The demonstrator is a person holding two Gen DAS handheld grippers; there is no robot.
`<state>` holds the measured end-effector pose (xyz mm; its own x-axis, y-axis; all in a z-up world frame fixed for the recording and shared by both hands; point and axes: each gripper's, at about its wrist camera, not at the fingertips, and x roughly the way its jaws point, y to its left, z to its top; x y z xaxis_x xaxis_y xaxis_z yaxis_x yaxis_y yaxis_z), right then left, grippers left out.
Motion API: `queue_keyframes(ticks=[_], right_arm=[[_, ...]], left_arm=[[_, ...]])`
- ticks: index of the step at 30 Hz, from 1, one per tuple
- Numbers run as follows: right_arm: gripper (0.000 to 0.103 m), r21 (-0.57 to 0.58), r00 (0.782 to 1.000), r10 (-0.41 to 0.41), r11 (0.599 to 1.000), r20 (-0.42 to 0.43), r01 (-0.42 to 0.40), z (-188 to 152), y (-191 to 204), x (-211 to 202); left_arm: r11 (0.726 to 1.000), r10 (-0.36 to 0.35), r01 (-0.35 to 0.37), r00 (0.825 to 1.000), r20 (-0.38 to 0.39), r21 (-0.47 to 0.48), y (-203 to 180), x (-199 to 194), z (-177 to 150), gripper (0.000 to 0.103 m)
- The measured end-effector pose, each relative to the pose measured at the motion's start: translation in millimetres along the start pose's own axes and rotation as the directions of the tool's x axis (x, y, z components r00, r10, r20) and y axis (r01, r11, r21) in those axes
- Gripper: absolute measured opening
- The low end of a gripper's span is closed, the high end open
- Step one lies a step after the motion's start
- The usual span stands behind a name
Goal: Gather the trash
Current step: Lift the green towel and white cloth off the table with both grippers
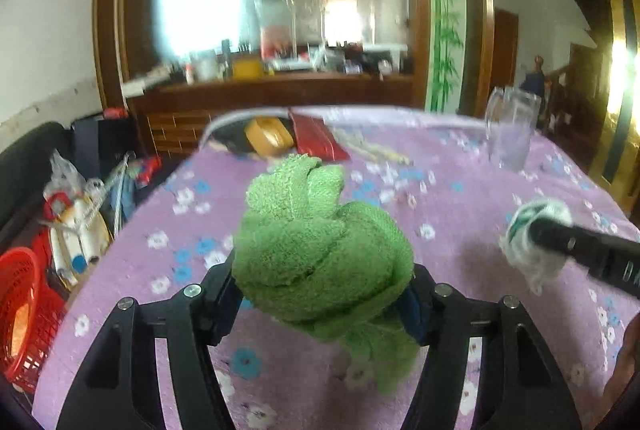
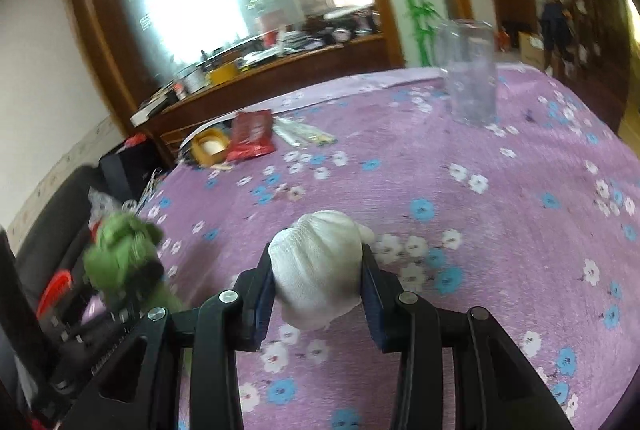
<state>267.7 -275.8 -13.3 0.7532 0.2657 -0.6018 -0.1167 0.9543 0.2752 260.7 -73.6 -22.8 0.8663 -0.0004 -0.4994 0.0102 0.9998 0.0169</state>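
A crumpled green cloth [image 1: 316, 230] hangs above the purple flowered tablecloth [image 1: 460, 190], and my left gripper [image 1: 324, 282] is shut on it, a pad pressing each side. In the right wrist view the same green cloth [image 2: 120, 254] shows blurred at the left edge of the table. My right gripper [image 2: 318, 270] is shut on a white knitted wad [image 2: 316, 254], held just over the tablecloth [image 2: 440, 170]. The left wrist view shows that white wad [image 1: 532, 230] at the right, with a black finger [image 1: 580, 250] of the right gripper against it.
A clear plastic jar [image 2: 466, 70] stands at the table's far right. A red packet [image 2: 252, 134], a yellow box [image 2: 210, 146] and some pale wrappers [image 2: 308, 134] lie at the far left edge. A red basket [image 1: 24, 310] and clutter sit below the table's left side. A person [image 2: 554, 22] stands by the far doorway.
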Motion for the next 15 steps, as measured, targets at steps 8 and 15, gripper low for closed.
queue_keyframes(ticks=[8,15], right_arm=[[0.042,-0.118,1.0,-0.007,0.993,0.012,0.008,-9.5,28.8,0.5],[0.042,-0.127,0.999,-0.044,0.991,0.024,0.046,-9.9,27.7,-0.2]], left_arm=[[1.0,0.026,-0.027,0.999,0.047,0.016,0.9,-6.4,2.1,0.064],[0.997,0.067,-0.07,0.994,0.091,0.03,-2.2,-14.3,1.8,0.064]])
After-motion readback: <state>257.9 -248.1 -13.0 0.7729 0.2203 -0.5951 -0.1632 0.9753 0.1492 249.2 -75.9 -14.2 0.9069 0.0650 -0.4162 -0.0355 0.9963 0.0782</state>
